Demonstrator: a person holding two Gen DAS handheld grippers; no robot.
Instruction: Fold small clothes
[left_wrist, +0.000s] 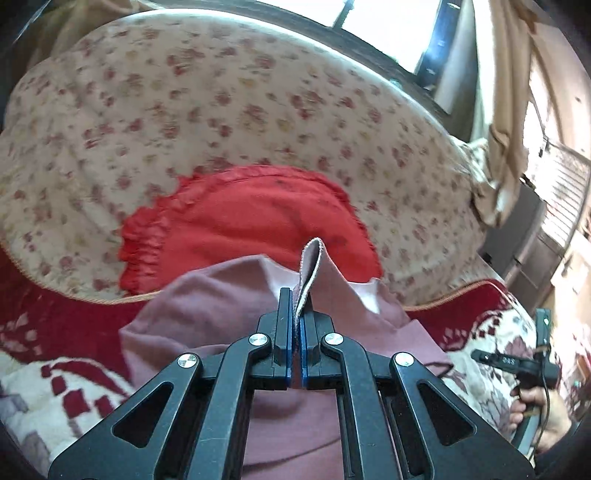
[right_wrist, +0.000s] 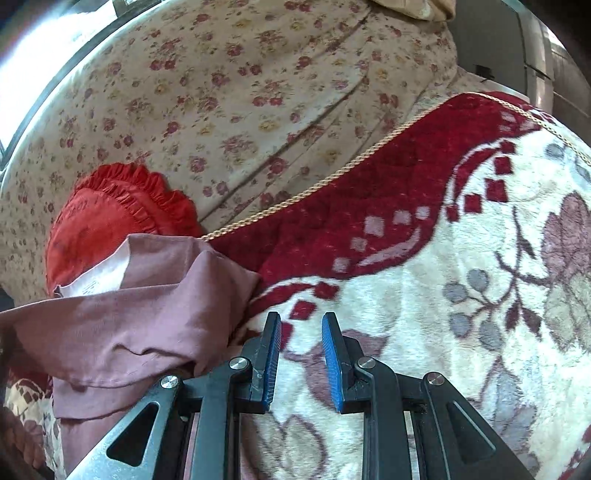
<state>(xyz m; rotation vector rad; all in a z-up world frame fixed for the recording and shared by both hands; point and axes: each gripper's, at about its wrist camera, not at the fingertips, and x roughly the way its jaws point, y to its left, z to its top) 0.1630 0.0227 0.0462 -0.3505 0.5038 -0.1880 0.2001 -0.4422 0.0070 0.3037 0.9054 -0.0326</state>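
Note:
A small mauve-pink garment (left_wrist: 221, 306) lies bunched on the patterned blanket, and a hemmed edge of it (left_wrist: 310, 266) stands up out of my left gripper (left_wrist: 297, 306), which is shut on that fabric. In the right wrist view the same garment (right_wrist: 122, 314) is heaped at the lower left, with a pale inner layer (right_wrist: 99, 273) showing. My right gripper (right_wrist: 300, 325) hangs over the bare blanket just right of the garment, its blue pads (right_wrist: 330, 354) apart with nothing between them.
A red frilled cushion (left_wrist: 251, 218) sits just beyond the garment, against a large floral pillow (left_wrist: 184, 110). The red and cream blanket (right_wrist: 443, 277) spreads to the right. A person's hand holding the other gripper's handle (left_wrist: 532, 398) shows at the right edge. Window and curtain behind.

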